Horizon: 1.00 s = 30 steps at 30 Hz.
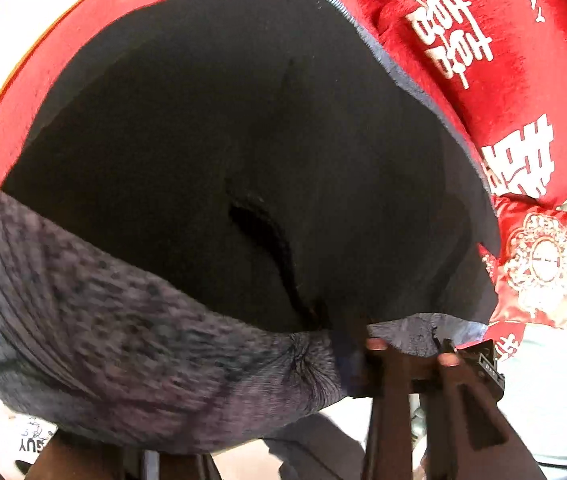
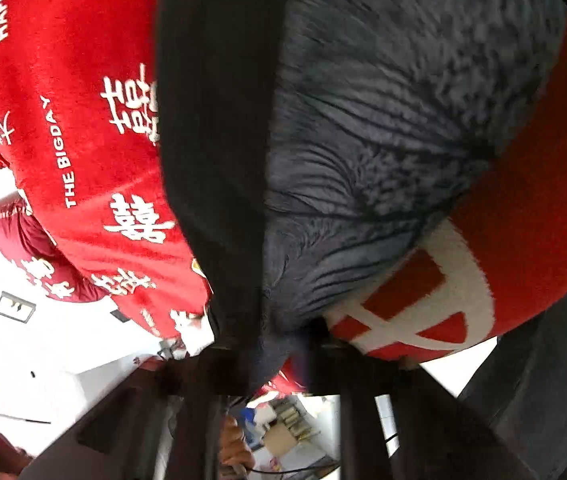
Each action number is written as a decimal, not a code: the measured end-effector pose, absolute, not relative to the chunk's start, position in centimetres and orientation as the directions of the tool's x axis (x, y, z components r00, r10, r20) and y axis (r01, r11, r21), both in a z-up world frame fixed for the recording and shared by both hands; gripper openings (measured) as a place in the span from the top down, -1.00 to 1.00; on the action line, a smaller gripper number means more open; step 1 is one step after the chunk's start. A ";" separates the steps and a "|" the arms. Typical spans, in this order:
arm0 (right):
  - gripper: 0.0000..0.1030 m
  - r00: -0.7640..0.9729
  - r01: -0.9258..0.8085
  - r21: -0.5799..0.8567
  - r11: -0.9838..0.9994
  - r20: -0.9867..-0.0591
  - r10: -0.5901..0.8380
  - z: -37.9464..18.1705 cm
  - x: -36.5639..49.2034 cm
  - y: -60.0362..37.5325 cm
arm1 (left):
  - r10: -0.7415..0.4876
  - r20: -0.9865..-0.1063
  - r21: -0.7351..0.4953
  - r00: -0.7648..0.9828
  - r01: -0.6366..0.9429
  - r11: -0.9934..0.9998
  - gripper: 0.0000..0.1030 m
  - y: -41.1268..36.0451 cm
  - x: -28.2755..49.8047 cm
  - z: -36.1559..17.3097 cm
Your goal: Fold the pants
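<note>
While the black pants [image 1: 211, 128] are spread on the red blanket [image 1: 503, 80], stretching away ahead, their grey waistband [image 1: 123, 352] is pinched tight by the left gripper [image 1: 411, 350] and by the right gripper [image 2: 279, 356].

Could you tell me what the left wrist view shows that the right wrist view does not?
Only the left wrist view shows the pants' black outer face spread wide, its dark slit, and a patterned red cushion. Only the right wrist view shows a large white character on the red blanket. Both show fuzzy grey lining, the blanket, and a gripper pinching the fabric.
</note>
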State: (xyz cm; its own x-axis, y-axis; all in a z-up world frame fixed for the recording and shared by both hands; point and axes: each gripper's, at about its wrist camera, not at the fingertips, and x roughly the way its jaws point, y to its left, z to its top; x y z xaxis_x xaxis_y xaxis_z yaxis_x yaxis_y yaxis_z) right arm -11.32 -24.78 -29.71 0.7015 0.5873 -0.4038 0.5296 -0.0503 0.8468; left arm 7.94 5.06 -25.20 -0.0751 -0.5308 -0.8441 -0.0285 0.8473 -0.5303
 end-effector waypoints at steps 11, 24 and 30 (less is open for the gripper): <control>0.83 0.577 0.461 0.873 0.160 -0.432 0.693 -22.3 -1.2 -30.2 | -0.513 -0.856 -0.509 0.058 0.066 0.858 0.29 1.7 15.1 -18.0; 0.74 0.267 0.386 0.782 0.489 -0.602 0.752 -25.7 22.6 -34.3 | -0.340 -0.921 -0.352 0.192 -0.037 0.935 0.21 -4.0 29.3 -24.9; 0.73 0.300 0.470 0.789 0.395 -0.564 0.770 -30.1 25.2 -35.1 | -0.263 -0.941 -0.278 0.213 -0.046 0.959 0.18 -5.3 29.8 -24.3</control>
